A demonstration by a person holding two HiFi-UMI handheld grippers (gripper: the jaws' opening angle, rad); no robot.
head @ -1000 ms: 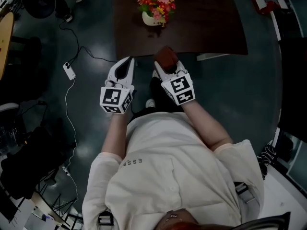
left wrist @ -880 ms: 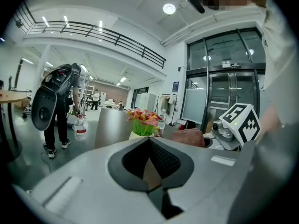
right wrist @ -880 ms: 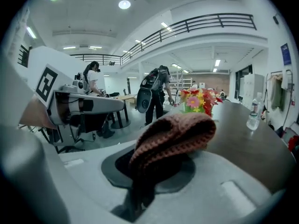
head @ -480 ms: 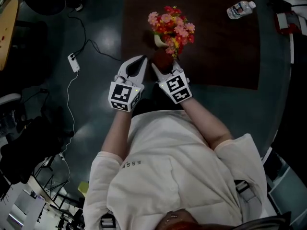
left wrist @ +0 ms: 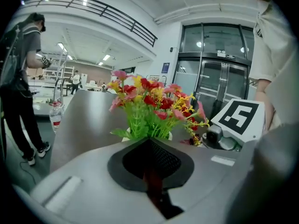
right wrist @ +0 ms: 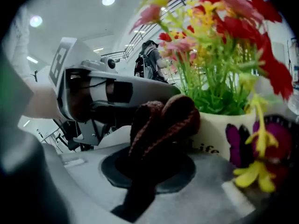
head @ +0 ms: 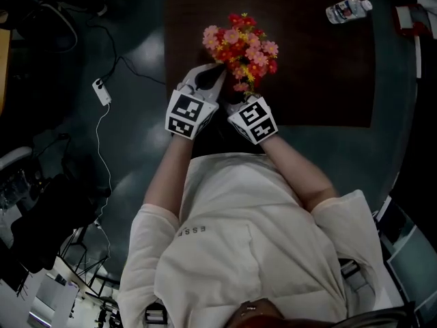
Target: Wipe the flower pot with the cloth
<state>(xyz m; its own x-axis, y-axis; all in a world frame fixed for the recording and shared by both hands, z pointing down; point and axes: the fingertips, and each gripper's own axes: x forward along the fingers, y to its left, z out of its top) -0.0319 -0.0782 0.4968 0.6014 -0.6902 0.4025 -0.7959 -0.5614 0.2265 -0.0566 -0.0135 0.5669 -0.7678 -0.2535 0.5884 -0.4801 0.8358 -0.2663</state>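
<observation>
A: What is the biggest thing here?

B: The table. It is dark brown, and the flowers stand near the edge closest to the person. I think they are there so that both arms can get to them.

A: Where is the pot?

B: From the head view you can hardly see it, because the flowers spread out over it. In the right gripper view the pot shows well. It is white, it stands up straight, and it has dark letters and a purple shape on it.

A: What do the grippers do?

B: The left gripper is at 7 o'clock from the flowers. Its fingers are pressed tight together, and I see nothing held in them. It sits just beside the pot. I think it is there to stop the pot from sliding or tipping when the wiping starts.

A: And the other one?

B: The right gripper is at 6 o'clock, partly under the flowers. Its fingers pinch the cloth.

A: Why is the cloth in a lump?

B: It is a brown, knitted bunch that sticks out past the fingers. So I think the soft part will rub the pot, not the hard gripper. The pot is at 3 o'clock from the cloth and very close. I cannot tell if they touch yet.

A: Anything small?

B: A bottle lies at 2 o'clock from the flowers, well apart and out of the way
</observation>
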